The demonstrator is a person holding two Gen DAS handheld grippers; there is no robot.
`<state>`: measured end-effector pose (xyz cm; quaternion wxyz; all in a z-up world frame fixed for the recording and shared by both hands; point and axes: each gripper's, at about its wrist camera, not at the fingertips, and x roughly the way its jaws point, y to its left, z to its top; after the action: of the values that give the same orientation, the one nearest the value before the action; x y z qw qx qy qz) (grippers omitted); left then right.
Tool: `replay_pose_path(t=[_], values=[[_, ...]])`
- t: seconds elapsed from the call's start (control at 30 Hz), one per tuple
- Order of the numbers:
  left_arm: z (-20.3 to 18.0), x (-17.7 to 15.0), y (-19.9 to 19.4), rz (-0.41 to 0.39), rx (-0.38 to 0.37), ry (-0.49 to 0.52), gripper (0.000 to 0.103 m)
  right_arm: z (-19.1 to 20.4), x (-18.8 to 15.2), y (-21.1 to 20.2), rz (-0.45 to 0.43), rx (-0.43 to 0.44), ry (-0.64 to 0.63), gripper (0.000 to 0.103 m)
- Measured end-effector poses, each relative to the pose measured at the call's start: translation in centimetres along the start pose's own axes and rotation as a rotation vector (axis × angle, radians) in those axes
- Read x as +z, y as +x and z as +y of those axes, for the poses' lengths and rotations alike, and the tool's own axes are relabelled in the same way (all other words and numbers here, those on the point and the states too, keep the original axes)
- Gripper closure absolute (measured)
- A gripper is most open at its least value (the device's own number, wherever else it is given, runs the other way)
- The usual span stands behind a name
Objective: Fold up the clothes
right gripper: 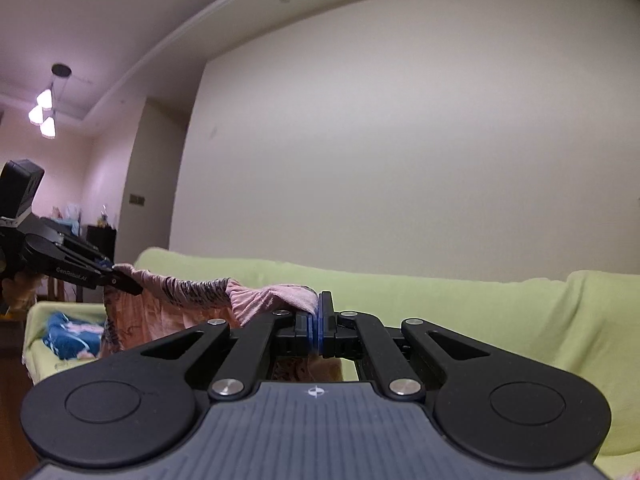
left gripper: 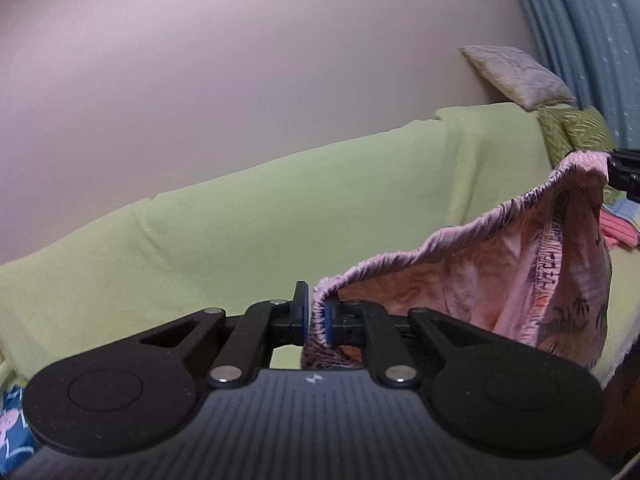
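In the left wrist view, the left hand-held gripper (left gripper: 316, 316) sits at lower centre, and the garment (left gripper: 500, 276) runs from it up to the right hand-held gripper (left gripper: 616, 172) at the right edge. Behind them the sofa (left gripper: 240, 220) crosses the frame, with a cushion (left gripper: 516, 76) on its back at upper right and a curtain (left gripper: 580, 40) behind that. In the right wrist view, a blanket (right gripper: 68, 340) lies on the sofa at lower left.

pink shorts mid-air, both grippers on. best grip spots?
Pink shorts: hold the gathered elastic waistband at its two ends, as now. Left gripper and right gripper each pinch an end from outside, so the band spans between them and the legs hang free.
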<state>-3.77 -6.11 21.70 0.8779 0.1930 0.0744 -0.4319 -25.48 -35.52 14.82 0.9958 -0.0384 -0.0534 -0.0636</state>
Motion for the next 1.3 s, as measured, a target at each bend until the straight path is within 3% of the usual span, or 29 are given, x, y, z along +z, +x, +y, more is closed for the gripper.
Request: replay_pose_path(t=[0.13,0.23,0.3,0.4,0.5,0.57,0.67,0.73,0.8,0.9,0.97,1.03,1.1,1.2,1.3], values=[[-1.0,1.1,4.7,0.02,-0.062,0.008,0.086,-1.8,-1.4,2.4,0.127,-0.102,0.031,0.103],[-2.3,0.0,13.8,0.141,-0.136,0.001,0.08,-4.7,-4.9,6.3,0.299,-0.182,0.107,0.103],[-3.8,-2.8,20.8,0.269,-0.214,-0.017,0.08,-8.1,-8.8,10.0,0.456,-0.224,0.186,0.103],[-6.6,-8.9,31.2,0.5,-0.285,-0.04,0.073,-12.4,-17.6,15.4,0.686,-0.285,0.331,0.102],[-9.1,-14.5,37.1,0.663,-0.289,-0.034,0.073,-15.5,-25.9,19.2,0.872,-0.312,0.444,0.102],[-9.4,-16.7,38.0,0.699,-0.299,-0.022,0.073,-16.1,-29.1,20.4,0.927,-0.323,0.44,0.102],[-8.8,-18.1,38.5,0.723,-0.322,-0.027,0.062,-16.5,-31.5,21.4,0.93,-0.313,0.455,0.097],[-7.6,-17.6,38.3,0.708,-0.343,-0.087,0.053,-18.7,-32.1,20.8,0.916,-0.306,0.504,0.093],[-7.4,-16.6,37.1,0.665,-0.39,-0.141,0.055,-19.8,-32.3,20.4,0.897,-0.29,0.539,0.089],[-8.8,-16.0,33.6,0.59,-0.432,-0.06,0.063,-20.1,-32.0,19.6,0.886,-0.278,0.534,0.082],[-10.1,-15.9,32.0,0.561,-0.455,-0.035,0.061,-20.3,-32.4,19.2,0.884,-0.269,0.53,0.081],[-10.6,-16.3,31.2,0.547,-0.463,-0.079,0.053,-20.3,-33.6,20.0,0.879,-0.268,0.534,0.078],[-10.8,-16.9,31.3,0.548,-0.48,-0.127,0.054,-20.6,-33.8,20.3,0.87,-0.272,0.547,0.074],[-12.5,-18.2,33.0,0.601,-0.429,-0.095,0.068,-20.4,-33.7,20.0,0.864,-0.276,0.548,0.069],[-14.1,-19.4,34.9,0.615,-0.379,-0.056,0.07,-20.5,-33.7,19.5,0.862,-0.283,0.543,0.064]])
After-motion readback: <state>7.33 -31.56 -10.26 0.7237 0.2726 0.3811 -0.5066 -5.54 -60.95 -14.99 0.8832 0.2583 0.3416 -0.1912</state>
